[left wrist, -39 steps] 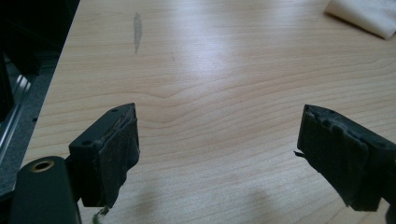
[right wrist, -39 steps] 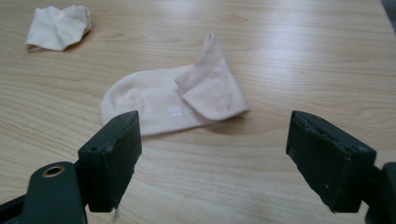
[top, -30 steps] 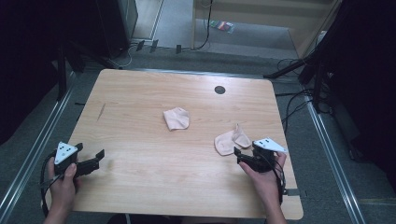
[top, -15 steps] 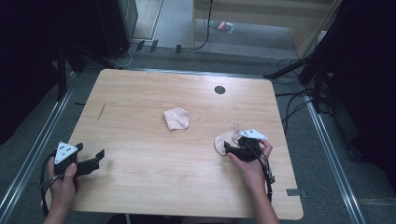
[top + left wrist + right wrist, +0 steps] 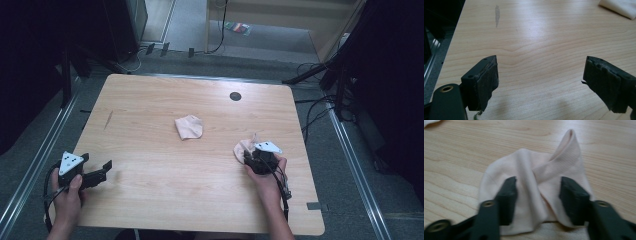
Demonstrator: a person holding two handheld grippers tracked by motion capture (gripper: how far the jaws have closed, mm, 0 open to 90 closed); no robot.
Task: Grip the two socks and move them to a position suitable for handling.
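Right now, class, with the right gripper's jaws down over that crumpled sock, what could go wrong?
1. The right gripper has just been closing with the near sock bunched between its jaws; it may pinch only one fold.
2. The sock's raised cuff could slip free when lifted.
3. The jaws press toward the table and may scrape it.

Gripper (image 5: 537,200) astride pink cloth (image 5: 534,182) on table (image 5: 461,150)

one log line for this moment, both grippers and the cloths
right gripper: jaws just closing, astride near cloth, fabric bunched between pads | left gripper: open over bare table | second cloth: mid-table, untouched
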